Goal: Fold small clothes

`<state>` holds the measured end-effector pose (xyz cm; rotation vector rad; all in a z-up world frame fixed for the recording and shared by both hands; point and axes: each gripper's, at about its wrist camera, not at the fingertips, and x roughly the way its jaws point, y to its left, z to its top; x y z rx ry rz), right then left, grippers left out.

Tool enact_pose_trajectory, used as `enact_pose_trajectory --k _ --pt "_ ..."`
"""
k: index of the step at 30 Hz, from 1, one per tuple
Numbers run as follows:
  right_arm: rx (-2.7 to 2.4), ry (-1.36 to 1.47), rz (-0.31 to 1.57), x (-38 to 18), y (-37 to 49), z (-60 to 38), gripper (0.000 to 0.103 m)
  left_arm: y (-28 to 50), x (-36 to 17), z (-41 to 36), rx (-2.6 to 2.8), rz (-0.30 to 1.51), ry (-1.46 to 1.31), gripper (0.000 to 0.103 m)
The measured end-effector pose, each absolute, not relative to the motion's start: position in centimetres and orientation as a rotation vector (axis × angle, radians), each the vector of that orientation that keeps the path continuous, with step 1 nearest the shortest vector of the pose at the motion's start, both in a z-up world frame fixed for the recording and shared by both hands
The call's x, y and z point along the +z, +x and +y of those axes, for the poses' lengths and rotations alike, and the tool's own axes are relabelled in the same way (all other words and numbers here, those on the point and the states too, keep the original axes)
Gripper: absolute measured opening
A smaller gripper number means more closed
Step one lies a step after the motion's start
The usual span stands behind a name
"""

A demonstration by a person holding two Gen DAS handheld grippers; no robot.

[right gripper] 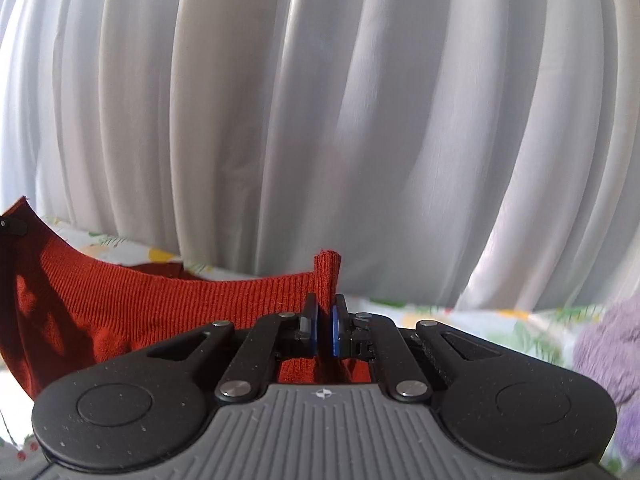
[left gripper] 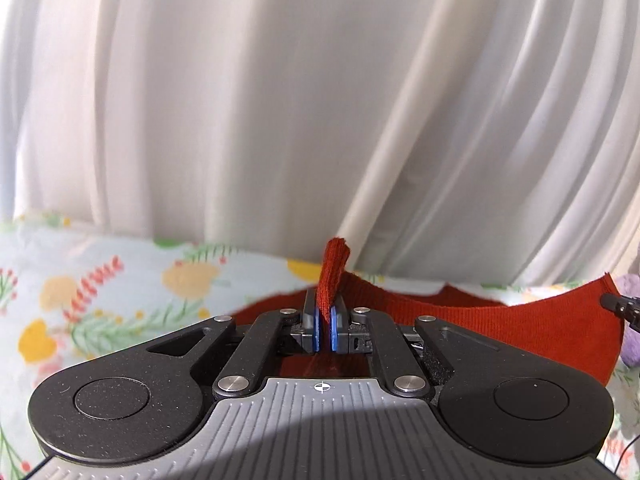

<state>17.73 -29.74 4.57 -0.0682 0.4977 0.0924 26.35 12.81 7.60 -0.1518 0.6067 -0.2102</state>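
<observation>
A small rust-red ribbed knit garment (left gripper: 500, 320) hangs stretched between my two grippers above a floral sheet. My left gripper (left gripper: 325, 312) is shut on one corner of it; a tab of red fabric sticks up between the blue pads. My right gripper (right gripper: 326, 316) is shut on the other corner, and the garment (right gripper: 160, 304) runs off to the left with its edge sagging in a curve. The tip of my right gripper shows at the right edge of the left wrist view (left gripper: 620, 306). The lower part of the garment is hidden behind the gripper bodies.
A white pleated curtain (left gripper: 280, 100) fills the background close ahead in both views (right gripper: 320, 120). A light blue floral sheet (left gripper: 100, 280) lies below. A fluffy purple item (right gripper: 608, 360) lies on the sheet at the right, also seen in the left wrist view (left gripper: 630, 320).
</observation>
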Motion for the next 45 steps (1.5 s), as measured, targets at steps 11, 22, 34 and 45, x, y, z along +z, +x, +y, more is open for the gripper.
enact_pose_trajectory --k 11,22,34,45 --pt "0.025 -0.099 0.449 5.2 24.0 -29.2 0.005 32.3 7.3 11.9 -0.133 0.589 -0.147 0.006" --pt "-0.032 -0.128 0.443 4.1 27.5 -28.1 0.005 35.8 6.0 10.7 -0.065 0.603 -0.078 0.007" --pt "-0.089 -0.123 0.536 -0.8 30.7 -27.9 0.005 37.9 1.3 9.6 0.003 0.644 -0.021 0.007" --pt "-0.193 -0.111 0.554 -2.3 32.6 -27.8 0.015 38.2 -1.0 9.7 0.131 0.674 -0.023 0.055"
